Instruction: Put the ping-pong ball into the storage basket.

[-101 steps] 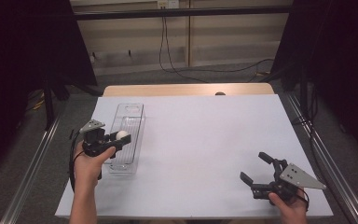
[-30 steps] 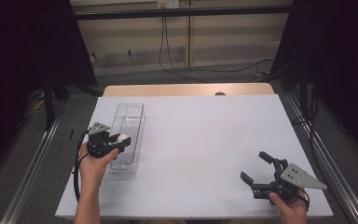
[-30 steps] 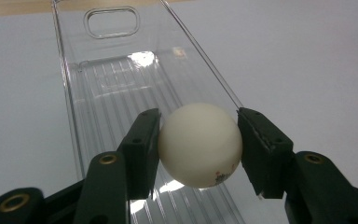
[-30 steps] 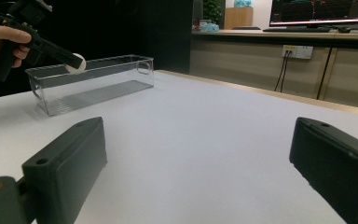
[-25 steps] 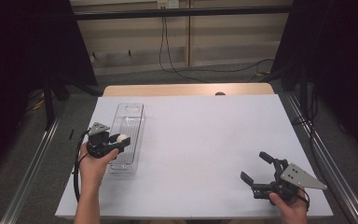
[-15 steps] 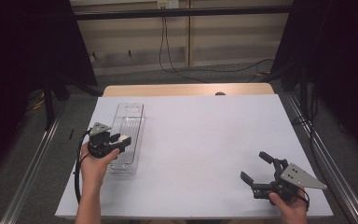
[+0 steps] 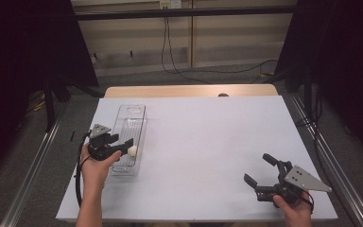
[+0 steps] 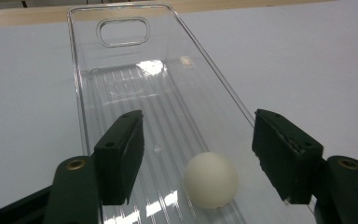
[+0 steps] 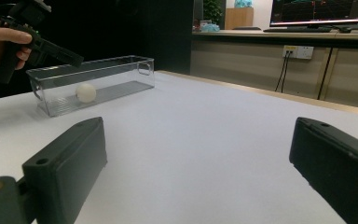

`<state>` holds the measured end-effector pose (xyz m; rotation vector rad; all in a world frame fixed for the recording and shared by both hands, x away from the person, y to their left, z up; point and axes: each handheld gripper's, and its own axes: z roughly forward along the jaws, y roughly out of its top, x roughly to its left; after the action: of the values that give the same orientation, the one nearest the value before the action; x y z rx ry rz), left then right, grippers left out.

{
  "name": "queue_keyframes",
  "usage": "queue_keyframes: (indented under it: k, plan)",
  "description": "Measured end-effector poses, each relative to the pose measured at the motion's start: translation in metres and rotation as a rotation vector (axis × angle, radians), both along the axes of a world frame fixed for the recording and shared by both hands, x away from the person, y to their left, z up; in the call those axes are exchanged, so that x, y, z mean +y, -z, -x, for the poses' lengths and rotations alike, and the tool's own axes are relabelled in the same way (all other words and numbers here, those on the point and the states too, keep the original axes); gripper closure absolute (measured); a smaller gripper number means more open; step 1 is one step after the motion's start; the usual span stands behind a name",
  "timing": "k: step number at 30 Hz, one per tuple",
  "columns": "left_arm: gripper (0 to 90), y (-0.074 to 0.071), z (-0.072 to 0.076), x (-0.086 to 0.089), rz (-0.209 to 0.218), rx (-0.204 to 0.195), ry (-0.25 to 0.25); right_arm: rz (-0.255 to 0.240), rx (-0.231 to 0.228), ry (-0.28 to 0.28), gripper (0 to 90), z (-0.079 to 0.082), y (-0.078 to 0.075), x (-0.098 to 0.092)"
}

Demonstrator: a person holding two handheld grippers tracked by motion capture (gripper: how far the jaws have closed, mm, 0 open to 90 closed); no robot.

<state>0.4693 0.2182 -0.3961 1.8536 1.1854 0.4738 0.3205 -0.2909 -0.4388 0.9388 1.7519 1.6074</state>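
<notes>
We see the white surface (image 7: 203, 151) first, spanning most of the high view, with a strip of bare wood along its far edge. Next in size is the clear plastic bin (image 7: 128, 137), a long narrow box lying near the left edge of the surface, its length running from far to near; a handle cut-out sits in its far end wall.

Our left tool (image 7: 123, 147) hangs over the near end of the bin, held in the left hand (image 7: 96, 171). Its jaws have just been opening, and in the left gripper view they stand apart with nothing pressed between the pads; the ball sits low between them, touching neither.

Our right tool (image 7: 261, 176) rests by the near right corner of the surface, well apart from the bin, held in the right hand (image 7: 294, 212). Its jaws stand wide, released, with bare surface between them.

Smallest is the white ball (image 8: 211, 179), lying on the ribbed floor of the bin at its near end, free of the left tool.
</notes>
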Motion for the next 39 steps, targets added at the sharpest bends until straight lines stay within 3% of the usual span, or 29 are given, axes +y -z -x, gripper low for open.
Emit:
queue_keyframes:
  k: [7,24,39]
  plan:
    - [28.1,0.0,0.002,-0.002,0.016,-0.009,0.006,-0.001,-0.001,0.001,3.5,0.0,0.0,0.0]
    - [14.1,-0.006,0.011,-0.001,0.093,-0.1,-0.011,-0.003,0.004,0.004,3.5,0.0,0.001,0.0]
    - [6.9,-0.007,0.028,-0.003,0.103,-0.174,0.009,-0.006,0.004,0.003,3.5,0.0,0.001,0.0]
